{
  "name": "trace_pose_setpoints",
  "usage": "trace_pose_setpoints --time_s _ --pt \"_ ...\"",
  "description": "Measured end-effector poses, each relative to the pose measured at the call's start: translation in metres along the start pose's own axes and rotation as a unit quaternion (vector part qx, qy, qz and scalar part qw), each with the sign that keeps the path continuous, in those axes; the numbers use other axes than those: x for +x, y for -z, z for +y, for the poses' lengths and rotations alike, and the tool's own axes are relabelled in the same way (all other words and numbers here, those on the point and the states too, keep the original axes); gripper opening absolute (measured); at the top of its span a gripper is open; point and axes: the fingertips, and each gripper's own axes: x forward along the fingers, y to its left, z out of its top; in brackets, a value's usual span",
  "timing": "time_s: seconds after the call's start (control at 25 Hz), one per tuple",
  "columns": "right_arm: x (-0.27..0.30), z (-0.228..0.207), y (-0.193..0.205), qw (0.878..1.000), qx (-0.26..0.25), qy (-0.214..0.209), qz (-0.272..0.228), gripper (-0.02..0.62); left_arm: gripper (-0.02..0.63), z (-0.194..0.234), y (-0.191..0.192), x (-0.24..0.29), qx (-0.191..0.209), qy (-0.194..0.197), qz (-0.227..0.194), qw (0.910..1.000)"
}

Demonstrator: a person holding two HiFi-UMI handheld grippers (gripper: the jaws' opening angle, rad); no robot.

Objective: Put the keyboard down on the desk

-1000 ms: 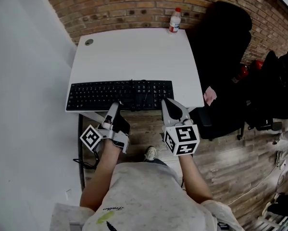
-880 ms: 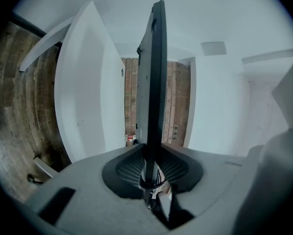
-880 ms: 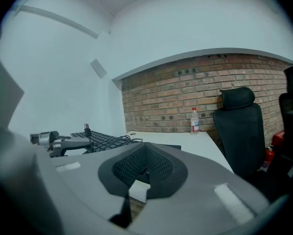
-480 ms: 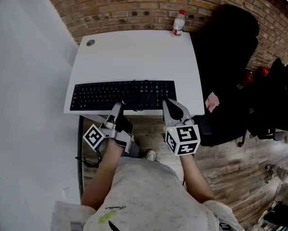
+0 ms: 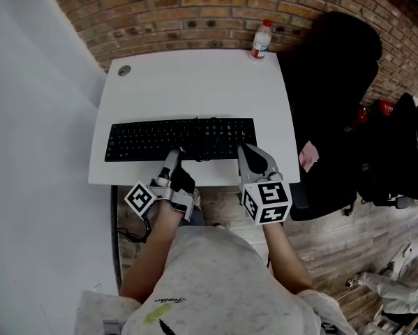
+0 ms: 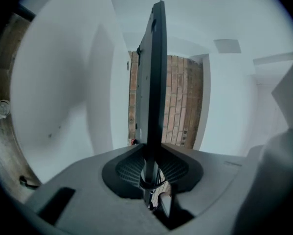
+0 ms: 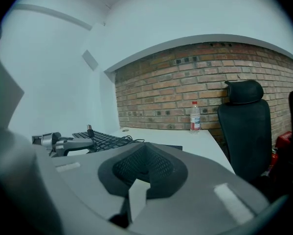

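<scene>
The black keyboard [image 5: 181, 139] lies lengthwise over the white desk [image 5: 195, 82], a little in from its near edge, with its cable coiled [image 5: 205, 144] on the keys. My left gripper [image 5: 175, 153] is shut on the keyboard's near edge. In the left gripper view the keyboard [image 6: 153, 77] runs edge-on between the pads of that gripper [image 6: 151, 155]. My right gripper [image 5: 247, 151] is at the keyboard's right front corner. Its jaws [image 7: 145, 153] are shut with nothing between them, and the keyboard [image 7: 104, 140] lies to their left. I cannot tell whether the keyboard touches the desk.
A water bottle [image 5: 262, 40] stands at the desk's far right corner by the brick wall. A black office chair [image 5: 334, 103] is right of the desk. A cable grommet [image 5: 124, 70] sits at the far left corner. A white wall runs along the left.
Both grippers and the keyboard have moved forward, from the desk's near edge to farther in over the desk. The left gripper has kept its grip.
</scene>
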Motion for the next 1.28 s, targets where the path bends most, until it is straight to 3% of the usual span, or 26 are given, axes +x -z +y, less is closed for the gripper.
trace_pose_setpoints --time_s 0.56,1.0,1.28 --pt "0.115 -0.016 -0.011 0.999 -0.003 0.018 0.042 0.011 0.08 0.053 -0.078 0.086 -0.02 -0.04 0.007 0.999" --pt "0.164 -0.013 -0.006 0.997 0.002 0.017 0.072 0.011 0.084 0.084 -0.102 0.108 -0.03 -0.079 0.016 0.9963" --pt "0.176 -0.01 0.003 0.996 0.007 0.017 0.084 0.011 0.081 0.088 -0.104 0.113 -0.033 -0.085 0.023 0.9956"
